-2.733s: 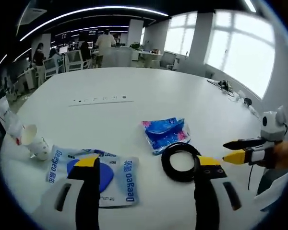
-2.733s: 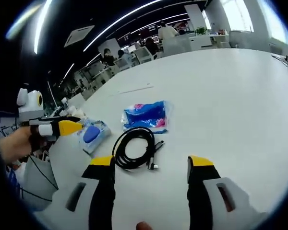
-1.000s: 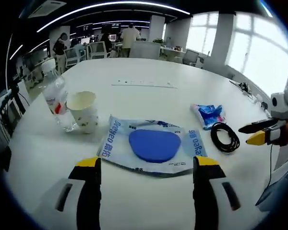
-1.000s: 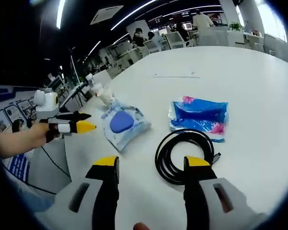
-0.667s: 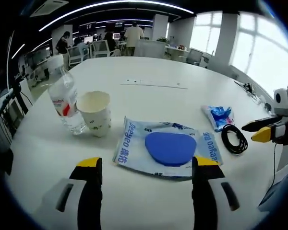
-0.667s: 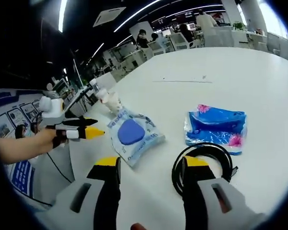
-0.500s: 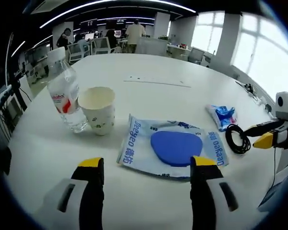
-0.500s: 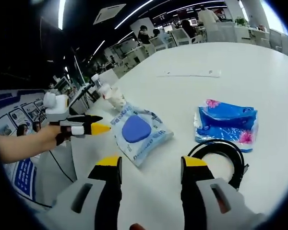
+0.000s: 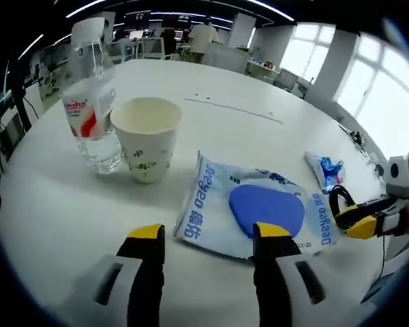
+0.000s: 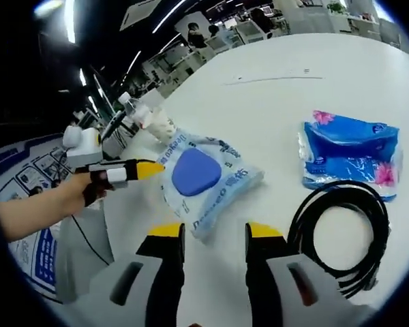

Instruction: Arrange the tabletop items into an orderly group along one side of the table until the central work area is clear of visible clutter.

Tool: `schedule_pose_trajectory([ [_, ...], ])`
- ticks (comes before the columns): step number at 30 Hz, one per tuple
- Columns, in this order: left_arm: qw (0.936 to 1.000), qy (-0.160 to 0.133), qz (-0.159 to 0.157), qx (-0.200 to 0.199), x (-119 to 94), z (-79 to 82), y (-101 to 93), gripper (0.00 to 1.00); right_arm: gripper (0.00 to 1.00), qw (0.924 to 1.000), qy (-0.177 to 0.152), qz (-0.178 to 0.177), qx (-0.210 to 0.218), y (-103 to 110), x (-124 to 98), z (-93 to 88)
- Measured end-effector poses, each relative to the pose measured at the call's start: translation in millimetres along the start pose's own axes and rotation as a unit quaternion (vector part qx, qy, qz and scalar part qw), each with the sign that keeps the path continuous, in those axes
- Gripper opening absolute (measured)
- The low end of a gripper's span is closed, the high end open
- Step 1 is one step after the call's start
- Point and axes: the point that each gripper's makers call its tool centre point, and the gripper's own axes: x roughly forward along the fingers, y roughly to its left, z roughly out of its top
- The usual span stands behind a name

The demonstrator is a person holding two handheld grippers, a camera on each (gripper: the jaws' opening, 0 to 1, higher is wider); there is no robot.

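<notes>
A white-and-blue wipes pack (image 9: 255, 211) (image 10: 201, 174) lies flat on the white table (image 9: 211, 129). Left of it stand a paper cup (image 9: 146, 136) (image 10: 160, 126) and a clear water bottle (image 9: 88, 95) (image 10: 133, 109). A blue tissue pack (image 9: 327, 170) (image 10: 351, 157) and a coiled black cable (image 9: 341, 201) (image 10: 341, 231) lie to the right. My left gripper (image 9: 210, 235) (image 10: 126, 170) is open just short of the wipes pack's near edge, holding nothing. My right gripper (image 10: 215, 233) (image 9: 368, 218) is open over the table before the pack's corner, beside the cable.
A thin white strip (image 9: 235, 109) lies further back on the table. The table's edge runs close behind the bottle and along the near side. Office desks, chairs and people stand far off beyond the table. A hand (image 10: 48, 201) holds the left gripper.
Both cameras have come closer to the wipes pack, the left one lower towards the cup and bottle. The jaws of both grippers stand a little narrower than before.
</notes>
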Motion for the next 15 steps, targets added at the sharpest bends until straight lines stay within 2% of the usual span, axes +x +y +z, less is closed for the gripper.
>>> schedule_pose_trajectory([
  [6, 0.9999, 0.005, 0.013, -0.001, 2.7, -3.1, 3.0, 0.4, 0.25, 0.9998, 0.016, 0.005, 0.008, 5.0, 14.8, -4.4],
  [9, 0.9998, 0.01, 0.019, -0.003, 4.1, -5.3, 6.4, 0.32, 0.18, 0.9995, 0.026, -0.006, 0.019, 2.0, 21.0, -7.4],
  [12, 0.9996, 0.012, 0.027, -0.006, 2.4, -6.1, 7.0, 0.22, 0.09, 0.9995, 0.027, 0.005, 0.018, 6.2, 24.6, -6.0],
  [15, 0.999, 0.005, 0.03, -0.033, -1.1, -5.9, 8.9, 0.15, 0.05, 0.9994, 0.032, 0.01, 0.007, 6.6, 24.9, -6.7],
])
